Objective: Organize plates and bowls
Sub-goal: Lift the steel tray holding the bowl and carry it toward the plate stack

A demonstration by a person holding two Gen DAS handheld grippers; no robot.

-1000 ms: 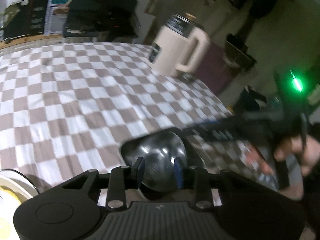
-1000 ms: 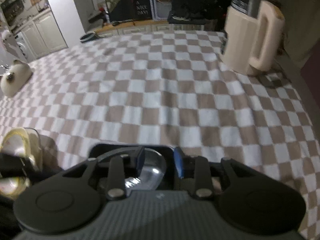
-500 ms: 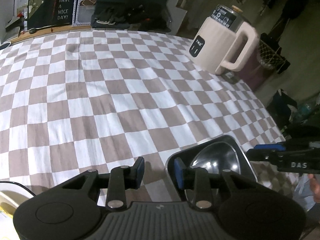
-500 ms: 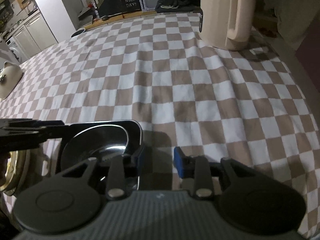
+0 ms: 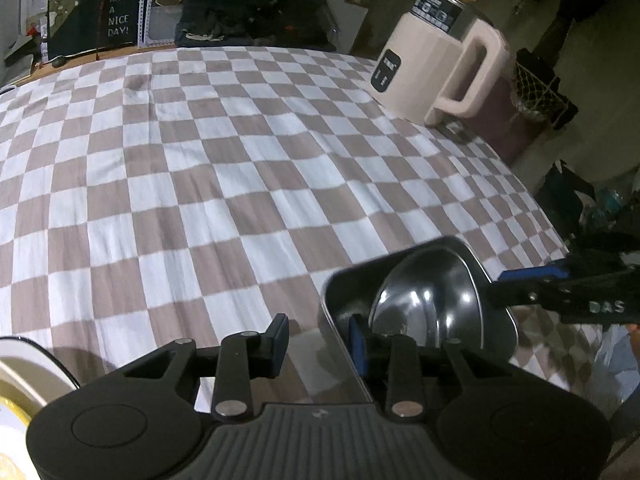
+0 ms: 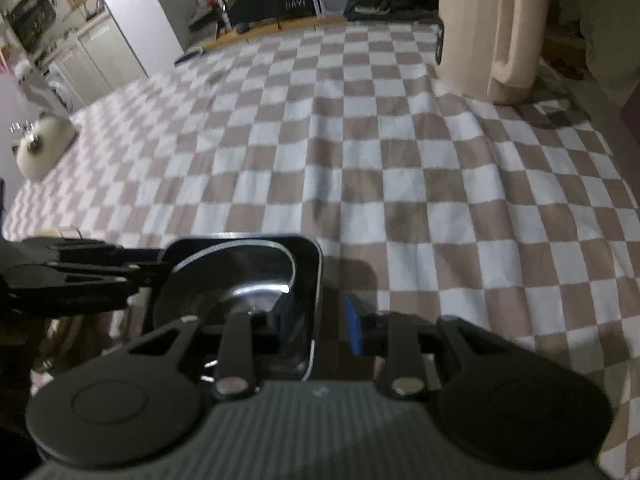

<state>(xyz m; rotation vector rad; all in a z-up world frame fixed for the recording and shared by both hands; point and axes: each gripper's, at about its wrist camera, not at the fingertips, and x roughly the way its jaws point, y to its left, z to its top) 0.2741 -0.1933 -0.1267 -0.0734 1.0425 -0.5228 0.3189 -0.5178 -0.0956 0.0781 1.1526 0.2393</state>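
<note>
A black square dish (image 5: 496,312) holding a shiny steel bowl (image 5: 424,304) sits at the near edge of the checked tablecloth. My left gripper (image 5: 318,340) straddles the dish's left wall, one finger inside and one outside, and its pads stand clear of the wall. From the other side, my right gripper (image 6: 318,324) straddles the opposite wall of the dish (image 6: 312,276). Its jaws are closing, but a gap still shows on both sides of the wall. The steel bowl (image 6: 240,284) lies just left of its inner finger. Each gripper appears side-on in the other's view.
A cream electric jug (image 5: 436,68) with a big handle stands at the far right of the table; the table's edge drops off just right of it. A white and yellow plate (image 5: 24,376) lies near left, and a cream lidded pot (image 6: 40,148) far left.
The left gripper sank and shifted from over the bowl to astride the dish's left wall. The right gripper's jaws narrowed, and the dish's right wall came between them.
</note>
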